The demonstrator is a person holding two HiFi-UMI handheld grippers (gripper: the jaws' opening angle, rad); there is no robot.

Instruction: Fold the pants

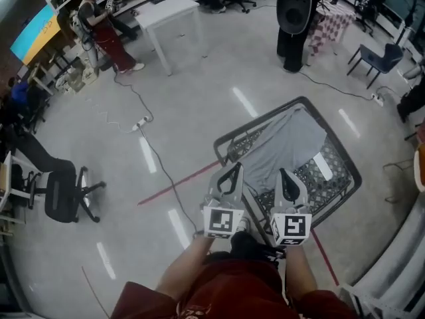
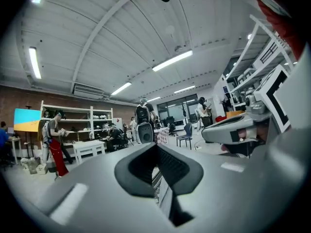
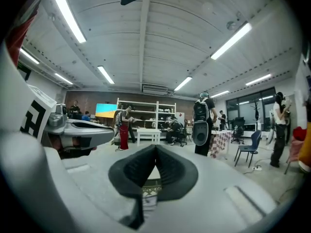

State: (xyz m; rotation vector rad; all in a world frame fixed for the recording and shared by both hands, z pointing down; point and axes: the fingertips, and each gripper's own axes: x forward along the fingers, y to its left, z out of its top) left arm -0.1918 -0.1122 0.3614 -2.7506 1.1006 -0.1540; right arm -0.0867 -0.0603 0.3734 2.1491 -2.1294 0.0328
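Observation:
Grey pants [image 1: 287,143] lie spread over a low table with a black-and-white patterned top [image 1: 332,181], right of centre in the head view. A white tag [image 1: 322,165] shows near the pants' right edge. My left gripper [image 1: 234,170] [image 2: 156,145] and right gripper [image 1: 281,174] [image 3: 155,151] are held side by side at the table's near edge, pointing level toward the pants. Both are shut with nothing between the pads. Each gripper view shows the other gripper beside it. A strip of the patterned top [image 3: 150,186] shows under the right jaws.
A red tape line [image 1: 179,181] and a cable with a power strip [image 1: 139,123] cross the floor at left. An office chair [image 1: 63,195] stands far left, a white table [image 1: 169,15] and people at the back, a blue chair [image 1: 378,57] at right.

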